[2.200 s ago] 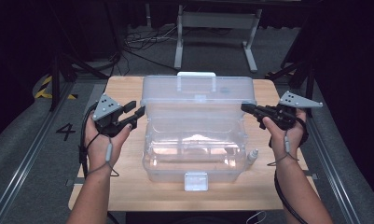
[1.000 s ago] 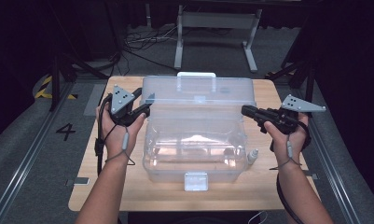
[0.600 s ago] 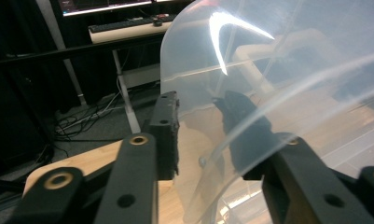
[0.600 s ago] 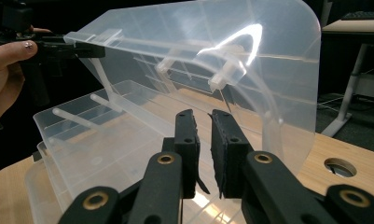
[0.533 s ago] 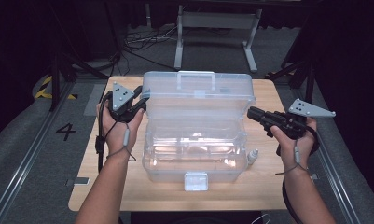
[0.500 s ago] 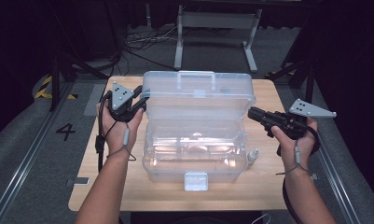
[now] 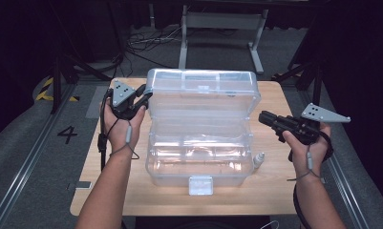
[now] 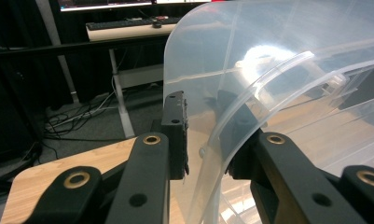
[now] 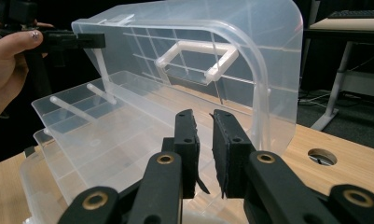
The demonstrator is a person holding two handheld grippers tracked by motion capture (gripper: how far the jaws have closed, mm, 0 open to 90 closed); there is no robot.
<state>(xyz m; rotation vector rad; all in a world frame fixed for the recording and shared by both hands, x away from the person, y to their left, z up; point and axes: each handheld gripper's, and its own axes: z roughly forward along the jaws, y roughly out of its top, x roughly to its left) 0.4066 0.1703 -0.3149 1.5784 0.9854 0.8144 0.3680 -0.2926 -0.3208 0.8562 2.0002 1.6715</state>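
the clear box (image 7: pixel 198 157) sits mid-frame on the table (image 7: pixel 275 191) in the high view, its lid (image 7: pixel 203 100) tilted up over the rear half. the left gripper (image 7: pixel 142 101), at the lid's left edge, has just been closing and its jaws straddle the lid's side wall; in the left gripper view the rim (image 8: pixel 212 154) sits between the pads, though a firm pinch cannot be told. to lower the lid well, i'd keep that hold near the corner and swing it in an arc about the rear hinge, not pushing flat. the right gripper (image 7: pixel 265 119) hovers right of the box, jaws nearly together on nothing. the inner tray (image 9: pixel 96 116) and the front latch (image 7: pixel 200 185) lie in the lid's path; a small white piece (image 7: pixel 259 159) rests beside the box.
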